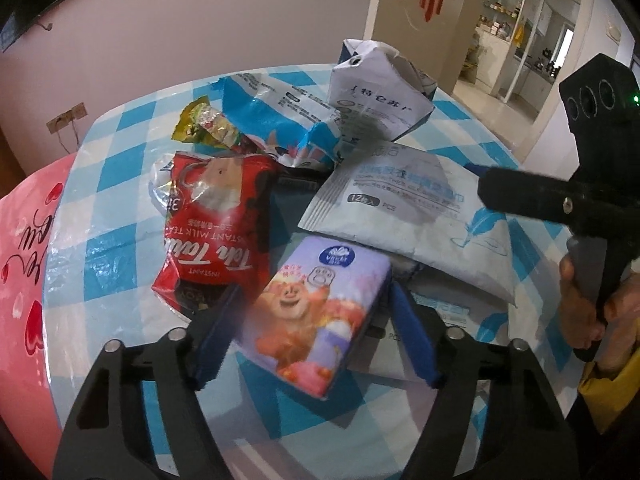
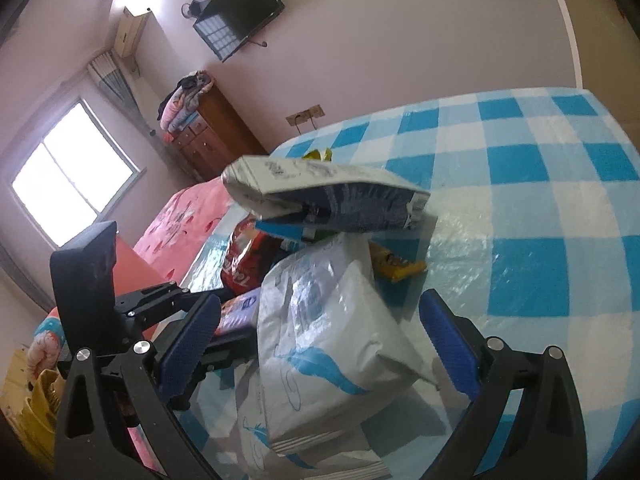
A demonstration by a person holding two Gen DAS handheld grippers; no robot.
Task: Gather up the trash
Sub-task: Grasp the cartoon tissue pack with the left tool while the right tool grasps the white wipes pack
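- Straddling the purple tissue pack [image 1: 320, 316], your left gripper [image 1: 316, 344] stands half open; pad contact looks likely, blur hides it.
- Your right gripper [image 2: 320, 344] gapes wide around the white pouch [image 2: 332, 356], untouched.
- Both lie near on the checked table [image 2: 540, 216].

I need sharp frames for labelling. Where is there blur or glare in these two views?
Left wrist view: the purple cartoon-printed tissue pack is motion-blurred. Right wrist view: the bright window is blown out, and the clear plastic sheet over the blue checked tablecloth glares.
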